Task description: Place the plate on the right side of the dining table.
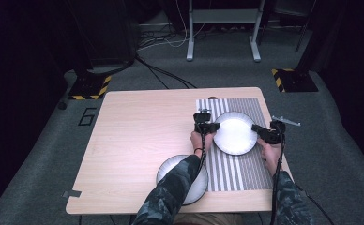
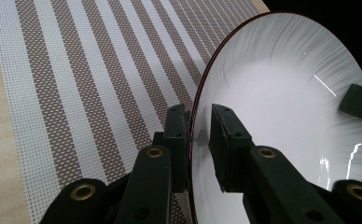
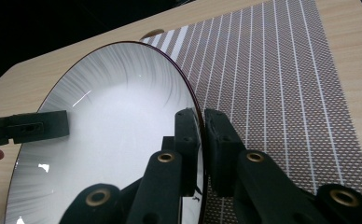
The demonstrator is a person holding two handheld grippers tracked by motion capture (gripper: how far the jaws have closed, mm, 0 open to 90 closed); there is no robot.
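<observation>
High view: white plate (image 1: 235, 133) with dark rim, centre-right of frame over striped placemat (image 1: 246, 168), left gripper (image 1: 207, 126) and right gripper (image 1: 263, 133) clamped on opposite edges. Second plate (image 1: 196, 185) lower centre.
Left gripper view: jaws pinch rim, glossy white face right of frame.
Right gripper view: jaws pinch rim, centre frame.

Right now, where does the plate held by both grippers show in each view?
High view: the held plate sits right of centre, over the striped mat.
Left gripper view: it covers the right half.
Right gripper view: it covers the left half.
Shared landmark: the striped mat.
</observation>
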